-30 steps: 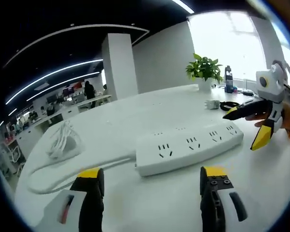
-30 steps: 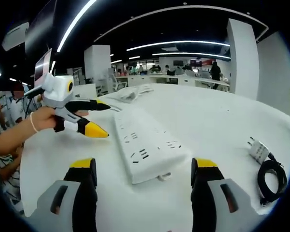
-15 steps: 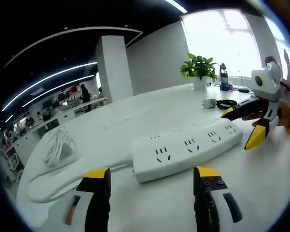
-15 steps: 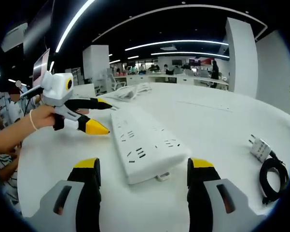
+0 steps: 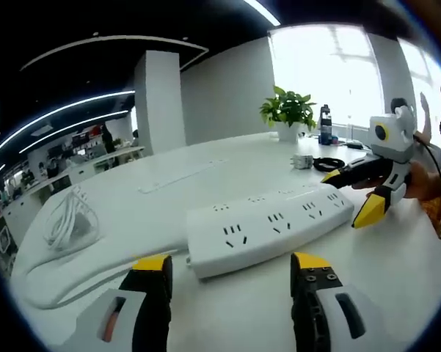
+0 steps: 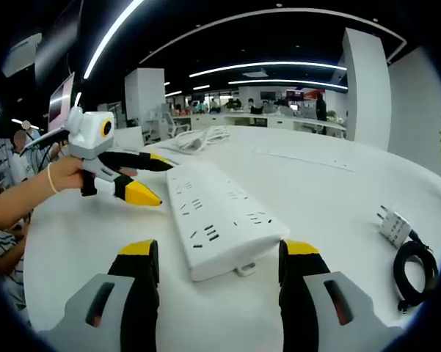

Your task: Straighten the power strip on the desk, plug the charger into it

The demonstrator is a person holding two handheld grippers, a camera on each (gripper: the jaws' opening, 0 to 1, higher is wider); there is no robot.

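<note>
In the left gripper view our left gripper (image 5: 231,268) rises from the bottom of the frame with its yellow-tipped jaws spread wide and nothing between them, just short of the near end of the white power strip (image 5: 268,227), which lies across the middle of the white desk (image 5: 396,279). The strip's cord (image 5: 73,268) curves off to the lower left toward a coiled bundle (image 5: 62,220). At the right of that frame our right gripper (image 5: 359,194) hovers by the strip's far end, jaws parted. In the right gripper view the right gripper (image 6: 216,253) is likewise released, the power strip (image 6: 216,216) running up from centre, the left gripper (image 6: 150,180) at left beside its far end. The charger (image 6: 394,224) lies at the right edge with its black cable (image 6: 414,268); a potted plant (image 5: 286,114) stands at upper centre-right of the left gripper view.
</note>
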